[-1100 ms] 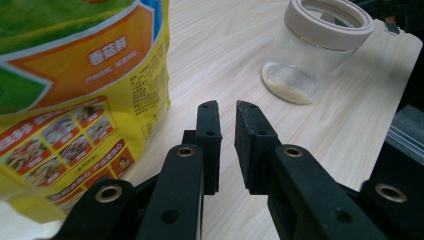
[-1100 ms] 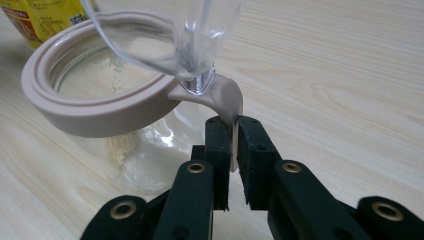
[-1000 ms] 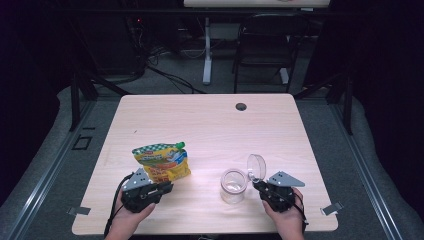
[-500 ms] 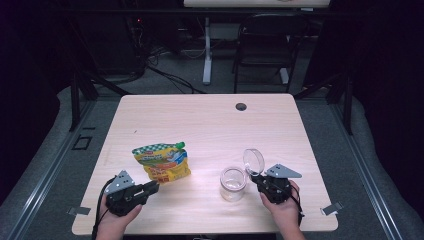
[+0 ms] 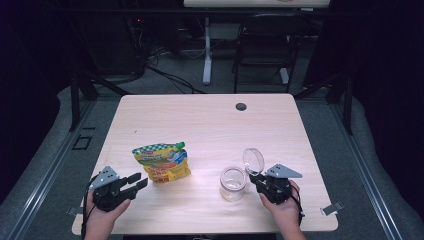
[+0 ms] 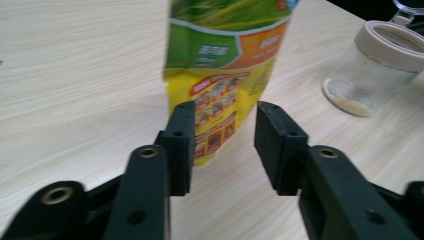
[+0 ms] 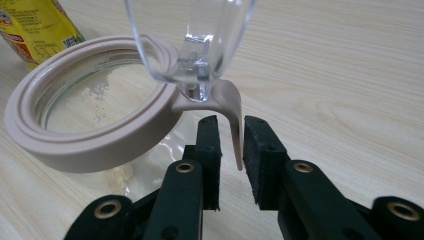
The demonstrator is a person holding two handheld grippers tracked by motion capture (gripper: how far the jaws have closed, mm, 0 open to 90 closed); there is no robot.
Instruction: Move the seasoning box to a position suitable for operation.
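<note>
Two grippers (image 5: 134,183) (image 5: 254,176) just opening, pouch (image 5: 162,162) freed, jar (image 5: 233,183) open

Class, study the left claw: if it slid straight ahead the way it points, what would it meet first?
Most likely the yellow-green printed pouch lying on the table, directly ahead of the open left claw.

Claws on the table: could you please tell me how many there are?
2: the left claw at the near left by the pouch, the right claw beside the jar.
</note>
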